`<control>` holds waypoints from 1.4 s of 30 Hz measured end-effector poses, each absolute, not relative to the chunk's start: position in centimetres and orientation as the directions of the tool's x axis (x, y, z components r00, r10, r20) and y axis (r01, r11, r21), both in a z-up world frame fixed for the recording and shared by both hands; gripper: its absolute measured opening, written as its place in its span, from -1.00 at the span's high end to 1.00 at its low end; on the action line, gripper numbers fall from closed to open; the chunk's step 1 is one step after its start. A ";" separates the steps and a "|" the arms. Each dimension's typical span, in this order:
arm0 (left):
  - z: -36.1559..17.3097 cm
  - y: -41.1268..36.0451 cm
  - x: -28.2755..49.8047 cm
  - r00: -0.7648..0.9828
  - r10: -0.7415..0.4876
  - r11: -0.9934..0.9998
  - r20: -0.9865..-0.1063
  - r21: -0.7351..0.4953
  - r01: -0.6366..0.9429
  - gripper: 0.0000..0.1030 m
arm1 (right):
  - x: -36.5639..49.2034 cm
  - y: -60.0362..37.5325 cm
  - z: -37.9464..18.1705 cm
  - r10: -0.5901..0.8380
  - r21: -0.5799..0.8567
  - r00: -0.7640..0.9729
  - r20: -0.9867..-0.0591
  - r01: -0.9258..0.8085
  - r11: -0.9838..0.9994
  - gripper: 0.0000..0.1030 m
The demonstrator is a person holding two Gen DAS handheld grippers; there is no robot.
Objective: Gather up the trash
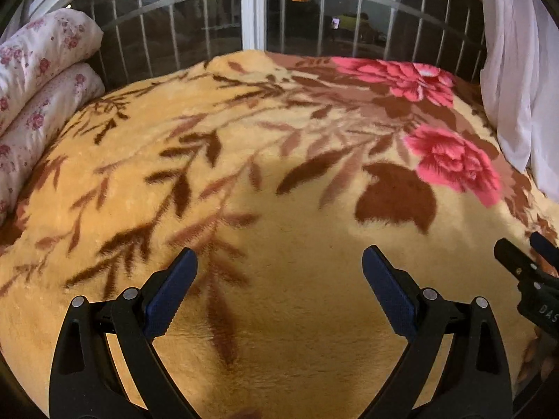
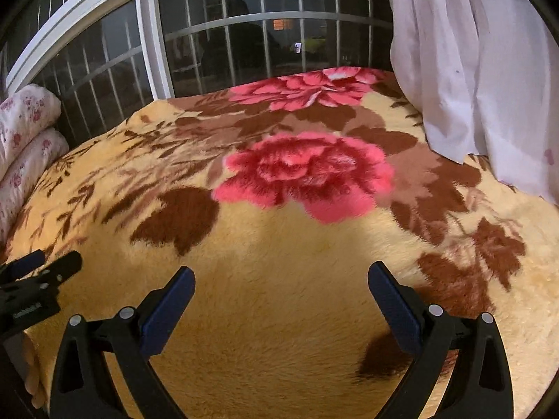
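Blanket (image 1: 279, 209) under both grippers; only right view shows curtain hem (image 2: 464, 153).

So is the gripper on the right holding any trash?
No, the right gripper is open, and between its blue fingers only the yellow flowered blanket shows.

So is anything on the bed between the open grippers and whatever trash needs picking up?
No trash shows in either view, so nothing can be judged blocked. Ahead of the left gripper and right gripper, both open, lies only the floral blanket, with folded quilts far left and a white curtain right.
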State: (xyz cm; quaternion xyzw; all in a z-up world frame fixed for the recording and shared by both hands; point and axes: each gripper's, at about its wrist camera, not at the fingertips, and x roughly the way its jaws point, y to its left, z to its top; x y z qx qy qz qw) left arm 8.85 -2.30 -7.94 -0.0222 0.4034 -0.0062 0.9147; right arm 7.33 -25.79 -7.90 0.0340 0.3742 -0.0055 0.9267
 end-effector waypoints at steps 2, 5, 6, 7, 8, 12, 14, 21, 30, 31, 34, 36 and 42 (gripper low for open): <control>-8.3 -2.7 9.0 0.663 -0.027 1.000 -0.748 -0.029 0.008 -0.80 | 7.4 -25.7 -8.1 0.009 0.051 0.716 -0.698 0.038 0.998 -0.90; -8.4 -2.9 8.9 0.666 -0.019 1.000 -0.746 -0.015 0.011 -0.80 | 7.5 -25.6 -8.4 0.001 0.041 0.708 -0.706 0.039 0.998 -0.90; -8.4 -2.9 8.9 0.667 -0.017 1.000 -0.745 -0.013 0.010 -0.80 | 7.5 -25.5 -8.4 -0.001 0.038 0.707 -0.707 0.039 0.999 -0.90; -8.5 -2.9 8.9 0.666 -0.016 1.000 -0.746 -0.012 0.011 -0.80 | 7.5 -25.5 -8.5 -0.002 0.035 0.706 -0.708 0.038 0.999 -0.90; -8.5 -3.0 8.9 0.663 -0.016 1.000 -0.748 -0.011 0.011 -0.80 | 7.5 -25.5 -8.5 -0.002 0.035 0.706 -0.708 0.037 0.999 -0.90; -8.8 -3.2 9.1 0.646 -0.019 1.000 -0.763 -0.007 0.021 -0.80 | 7.5 -25.7 -8.6 0.007 0.055 0.703 -0.711 0.046 0.997 -0.90; -8.9 -3.3 9.1 0.645 -0.014 1.000 -0.764 0.001 0.023 -0.80 | 7.4 -25.9 -8.7 0.010 0.065 0.703 -0.711 0.052 0.997 -0.90; -8.9 -3.3 9.0 0.647 -0.017 1.000 -0.762 -0.001 0.025 -0.80 | 7.5 -26.1 -8.7 0.012 0.066 0.699 -0.715 0.050 0.997 -0.90; -8.9 -3.3 9.1 0.644 -0.022 1.000 -0.765 -0.008 0.024 -0.80 | 7.5 -26.1 -8.8 0.013 0.067 0.697 -0.717 0.050 0.996 -0.90; -8.9 -3.2 9.1 0.643 -0.022 1.000 -0.765 -0.007 0.026 -0.80 | 7.5 -26.1 -8.8 0.013 0.067 0.696 -0.718 0.050 0.996 -0.90; -8.9 -3.3 9.1 0.643 -0.022 1.000 -0.765 -0.008 0.025 -0.80 | 7.5 -26.1 -8.8 0.015 0.069 0.696 -0.718 0.050 0.996 -0.90; -8.9 -3.3 9.1 0.643 -0.021 1.000 -0.766 -0.007 0.024 -0.80 | 7.5 -26.1 -8.8 0.015 0.069 0.696 -0.718 0.050 0.996 -0.90; -8.2 -3.2 8.6 0.683 -0.027 1.000 -0.730 -0.021 0.017 -0.80 | 7.4 -26.1 -9.0 0.010 0.067 0.697 -0.717 0.054 0.996 -0.90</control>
